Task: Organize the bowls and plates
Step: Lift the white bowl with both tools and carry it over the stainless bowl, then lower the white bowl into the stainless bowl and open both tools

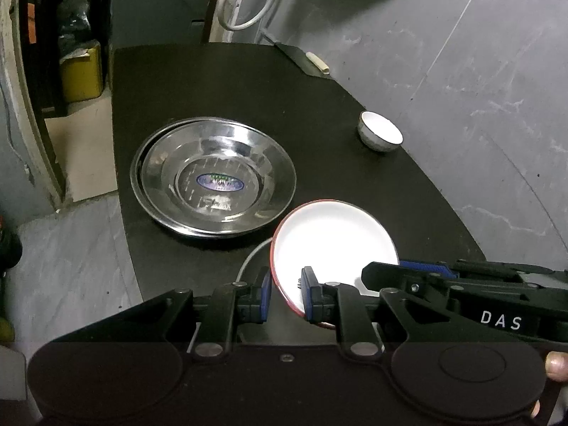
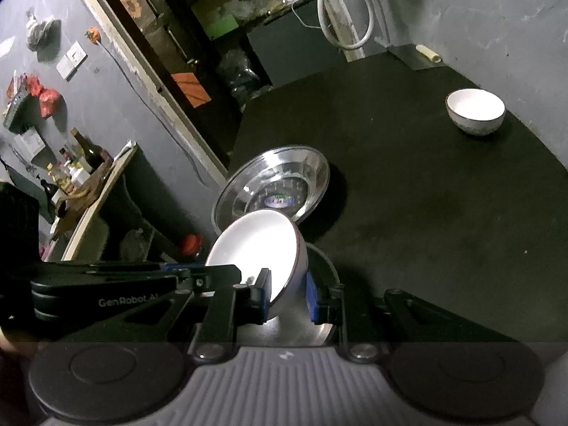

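Together, both tools (image 1: 287, 293) (image 2: 288, 294) tilt down, clamping the white bowl (image 1: 333, 238).

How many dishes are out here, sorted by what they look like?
Steel plates, stacked on the black table: 2
White dish with a red rim, gripped by both the left gripper and the right gripper: 1
Small white bowl standing alone near the table's far edge: 1
Total: 4 dishes
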The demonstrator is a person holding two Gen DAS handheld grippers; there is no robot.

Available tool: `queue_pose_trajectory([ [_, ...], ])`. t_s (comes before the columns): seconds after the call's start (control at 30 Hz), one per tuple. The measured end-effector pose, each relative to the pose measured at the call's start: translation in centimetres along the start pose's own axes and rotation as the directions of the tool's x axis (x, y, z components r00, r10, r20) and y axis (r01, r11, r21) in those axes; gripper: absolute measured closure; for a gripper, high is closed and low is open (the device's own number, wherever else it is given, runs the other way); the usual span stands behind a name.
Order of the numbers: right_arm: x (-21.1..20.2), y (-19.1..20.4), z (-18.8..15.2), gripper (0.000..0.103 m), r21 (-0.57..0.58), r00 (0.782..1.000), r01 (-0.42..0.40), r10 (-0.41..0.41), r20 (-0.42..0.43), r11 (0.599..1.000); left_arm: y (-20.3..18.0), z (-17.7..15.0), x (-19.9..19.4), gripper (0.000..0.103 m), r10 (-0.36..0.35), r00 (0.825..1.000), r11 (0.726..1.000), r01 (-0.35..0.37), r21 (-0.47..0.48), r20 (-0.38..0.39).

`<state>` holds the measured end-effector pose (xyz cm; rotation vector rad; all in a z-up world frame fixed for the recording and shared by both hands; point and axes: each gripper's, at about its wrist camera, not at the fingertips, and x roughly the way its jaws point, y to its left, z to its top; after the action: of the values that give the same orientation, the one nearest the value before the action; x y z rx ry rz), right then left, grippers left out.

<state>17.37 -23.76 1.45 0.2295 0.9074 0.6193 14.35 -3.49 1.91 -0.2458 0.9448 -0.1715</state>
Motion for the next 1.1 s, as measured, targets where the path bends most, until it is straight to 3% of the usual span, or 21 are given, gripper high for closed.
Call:
queue_pose_trajectory([
  [0.53, 0.9, -0.1, -0.6, 0.078, -0.008, 0.997, -0.002, 0.002, -0.080, 1.000, 0.0, -0.9, 0.9, 0.084, 0.029, 0.996, 1.000, -0.029, 0.007, -0.079],
  [1.1, 1.7, -0.5, -0.4, 0.078, -0.008, 0.992, -0.010, 0.009, -0.126, 1.000, -0.2, -0.9, 1.6, 0.083, 0.046, 0.993, 0.999, -0.046, 0.002, -0.113],
])
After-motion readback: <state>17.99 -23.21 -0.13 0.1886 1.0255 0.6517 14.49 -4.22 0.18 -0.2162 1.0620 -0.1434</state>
